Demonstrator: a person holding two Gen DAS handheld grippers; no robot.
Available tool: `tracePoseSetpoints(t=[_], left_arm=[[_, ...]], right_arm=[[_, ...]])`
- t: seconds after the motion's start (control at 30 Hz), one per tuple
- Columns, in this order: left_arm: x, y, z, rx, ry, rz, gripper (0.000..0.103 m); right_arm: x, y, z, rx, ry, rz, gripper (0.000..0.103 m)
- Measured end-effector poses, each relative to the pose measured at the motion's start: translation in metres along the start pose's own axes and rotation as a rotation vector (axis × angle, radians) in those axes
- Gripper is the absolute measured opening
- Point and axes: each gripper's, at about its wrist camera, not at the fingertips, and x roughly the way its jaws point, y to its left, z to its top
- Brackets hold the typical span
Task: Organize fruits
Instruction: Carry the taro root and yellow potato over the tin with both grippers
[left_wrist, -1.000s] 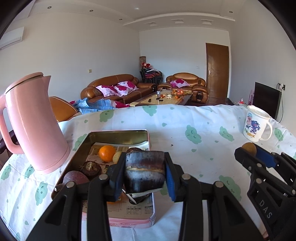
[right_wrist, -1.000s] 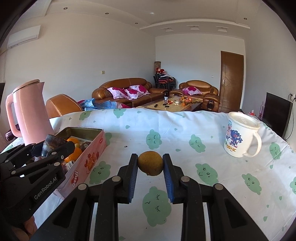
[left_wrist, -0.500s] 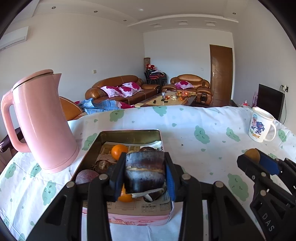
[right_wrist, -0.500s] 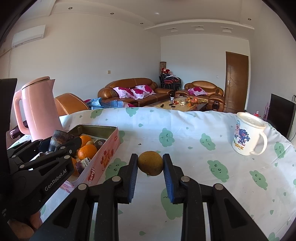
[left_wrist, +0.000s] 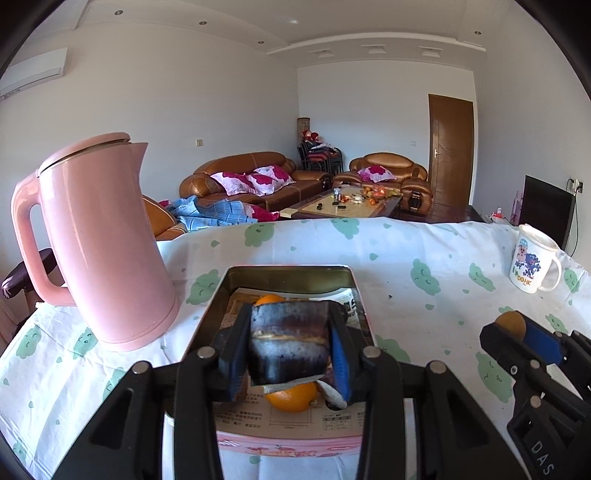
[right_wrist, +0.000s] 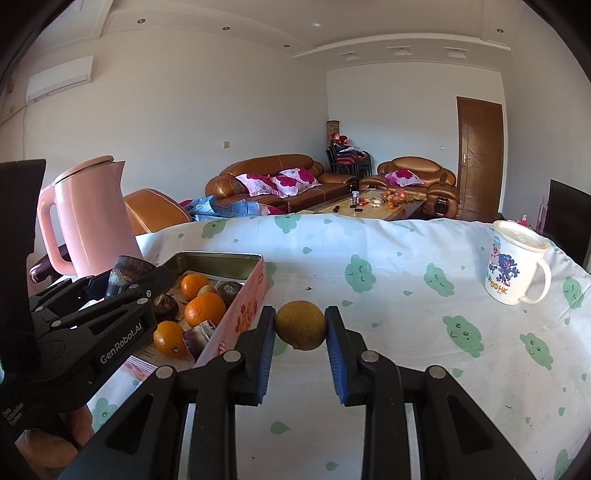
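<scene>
My left gripper (left_wrist: 288, 347) is shut on a dark purple sugarcane piece (left_wrist: 290, 341) and holds it above the near end of a pink metal tin (left_wrist: 288, 275). The tin holds oranges (right_wrist: 205, 308), dark round fruits (right_wrist: 164, 304) and another cane piece (right_wrist: 199, 336) on printed paper. My right gripper (right_wrist: 300, 328) is shut on a yellow-brown round fruit (right_wrist: 300, 325), held just right of the tin (right_wrist: 255, 306) above the cloth. The right gripper also shows in the left wrist view (left_wrist: 517, 332), and the left gripper in the right wrist view (right_wrist: 125, 273).
A tall pink kettle (left_wrist: 99, 243) stands close to the tin's left side. A white cartoon mug (right_wrist: 515, 269) stands at the far right of the table. The table wears a white cloth with green prints (right_wrist: 406, 295). Sofas and a coffee table lie beyond.
Both grippers have drawn back and risen a little, keeping their loads. The left gripper with the cane now sits nearer the tin's near end. The right gripper has shifted closer to the tin.
</scene>
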Motion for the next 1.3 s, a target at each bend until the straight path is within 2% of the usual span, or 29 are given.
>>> tracePoseSetpoints(t=[0.47,1.3], left_arm=[[0.028,0.041,0.007,-0.061,0.050,0.038,0.040],[0.083,0.050,0.019,-0.087,0.130,0.098,0.040]], right_arm=[[0.024,0.040,0.030,0.001,-0.038,0.102,0.029],[0.098,0.052,0.061,0.054,0.000,0.122,0.029]])
